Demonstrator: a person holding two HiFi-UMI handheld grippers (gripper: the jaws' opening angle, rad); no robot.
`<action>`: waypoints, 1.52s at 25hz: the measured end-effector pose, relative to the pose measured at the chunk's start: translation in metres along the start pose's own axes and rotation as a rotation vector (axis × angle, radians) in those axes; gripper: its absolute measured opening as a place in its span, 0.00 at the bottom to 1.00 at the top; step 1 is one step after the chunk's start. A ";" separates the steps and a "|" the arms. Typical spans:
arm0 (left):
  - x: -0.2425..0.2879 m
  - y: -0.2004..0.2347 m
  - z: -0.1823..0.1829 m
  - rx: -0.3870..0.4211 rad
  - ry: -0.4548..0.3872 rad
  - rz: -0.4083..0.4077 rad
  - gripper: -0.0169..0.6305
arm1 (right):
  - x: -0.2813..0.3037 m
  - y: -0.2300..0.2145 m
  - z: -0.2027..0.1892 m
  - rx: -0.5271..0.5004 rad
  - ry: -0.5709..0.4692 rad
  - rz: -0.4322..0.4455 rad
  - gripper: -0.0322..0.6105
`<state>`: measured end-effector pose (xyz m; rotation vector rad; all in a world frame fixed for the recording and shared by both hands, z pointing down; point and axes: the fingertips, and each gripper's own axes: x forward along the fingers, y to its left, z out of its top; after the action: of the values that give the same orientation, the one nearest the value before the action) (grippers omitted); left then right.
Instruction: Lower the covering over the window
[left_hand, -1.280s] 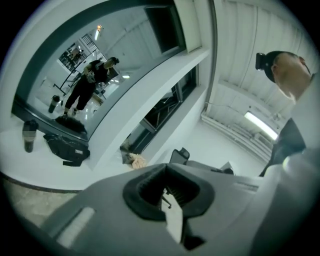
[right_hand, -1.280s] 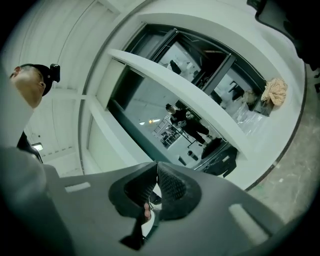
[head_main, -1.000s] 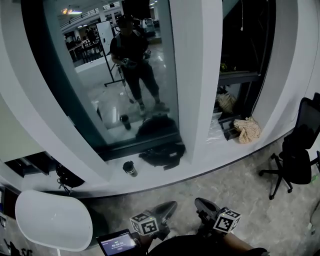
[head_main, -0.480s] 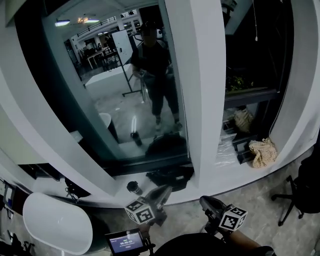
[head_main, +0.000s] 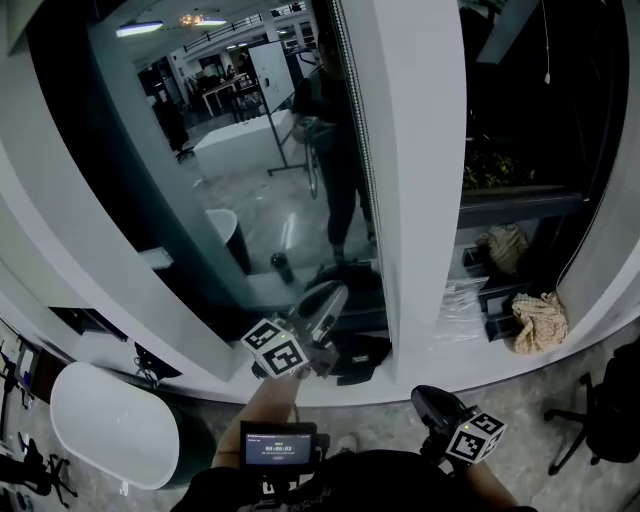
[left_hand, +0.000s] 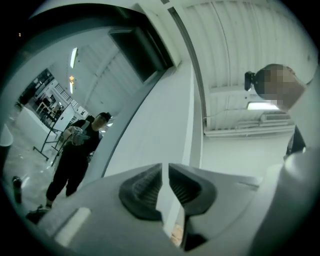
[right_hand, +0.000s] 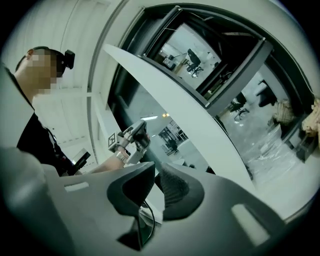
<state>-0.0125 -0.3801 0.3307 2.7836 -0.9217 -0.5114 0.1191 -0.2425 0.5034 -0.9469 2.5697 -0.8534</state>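
Observation:
The window (head_main: 250, 170) is a tall glass pane that mirrors the room and the person. Its covering is not in view. A bead cord (head_main: 355, 120) hangs along the pane's right edge, beside the white pillar (head_main: 420, 170). My left gripper (head_main: 330, 298) is raised in front of the pane's lower right corner, below the cord and apart from it. Its jaws (left_hand: 165, 167) are opening, with a narrow gap and nothing between them. My right gripper (head_main: 428, 396) stays low by my body. Its jaws (right_hand: 157, 167) are also opening and hold nothing.
A black bag (head_main: 360, 355) lies on the sill under the left gripper. A white round table (head_main: 115, 425) stands at lower left. A beige cloth (head_main: 540, 320) and an office chair (head_main: 610, 410) are on the right. A small screen (head_main: 278, 443) sits on my left forearm.
My left gripper has risen from beside my body up to the lower part of the window. The view has shifted toward the pillar. The right gripper has stayed low.

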 end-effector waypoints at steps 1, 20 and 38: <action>0.010 0.005 0.005 0.003 -0.014 -0.019 0.07 | 0.003 0.000 0.001 -0.015 0.006 -0.004 0.11; 0.120 -0.014 0.057 0.023 -0.147 -0.518 0.04 | 0.021 -0.040 0.014 0.018 -0.167 -0.293 0.11; -0.068 0.032 -0.300 -0.077 0.693 -0.103 0.04 | 0.099 -0.003 0.065 -0.248 -0.112 -0.197 0.12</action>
<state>0.0299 -0.3498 0.6356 2.6300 -0.5791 0.3889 0.0748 -0.3378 0.4488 -1.2974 2.5552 -0.5166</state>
